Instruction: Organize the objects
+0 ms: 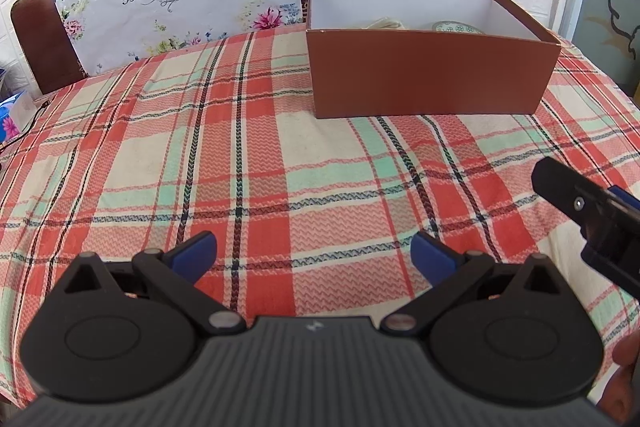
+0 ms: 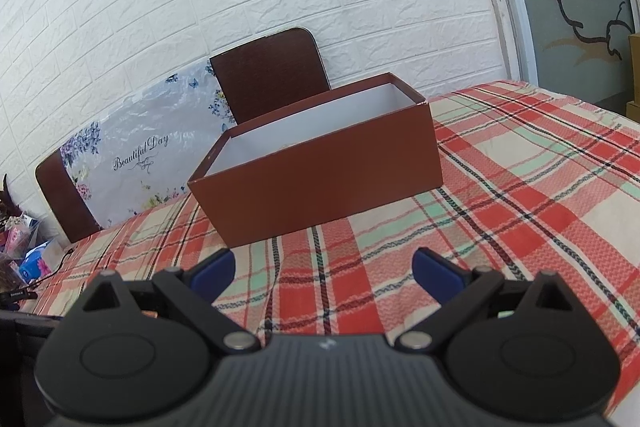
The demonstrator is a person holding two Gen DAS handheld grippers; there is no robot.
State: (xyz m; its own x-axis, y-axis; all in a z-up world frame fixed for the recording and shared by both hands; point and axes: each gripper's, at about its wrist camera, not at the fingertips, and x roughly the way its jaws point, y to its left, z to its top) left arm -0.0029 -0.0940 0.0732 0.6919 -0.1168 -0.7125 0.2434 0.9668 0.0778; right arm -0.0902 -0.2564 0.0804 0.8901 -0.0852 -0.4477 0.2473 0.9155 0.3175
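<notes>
Left gripper (image 1: 314, 251), jaws spread wide and holding nothing, hangs over the plaid tablecloth (image 1: 240, 155), well short of the brown box (image 1: 432, 79), which sits open-topped toward the far side of the table. Inside the box, behind its front wall, a pale bundle (image 1: 386, 24) and a patterned dish-like item (image 1: 456, 27) show only their tops; what they are can't be told. Right gripper (image 1: 588, 203) enters near the box's right-hand side, cut off by the frame edge, so its state doesn't show here. No loose objects visible on the cloth this side of the box, so likely little left to organize, or it lies out of frame. Risk: w/ both tools close together, a reach toward the box could knock them into each other.

Right wrist view: right gripper (image 2: 324, 269) also wide, empty, low before the box (image 2: 320, 183). Box interior hidden from this angle, only white inner wall seen. Risk: a low approach could shove the light box or snag the cloth (image 2: 500, 187). Chair (image 2: 272, 75) stands behind the box; clutter far left of it, too blurred to name.
</notes>
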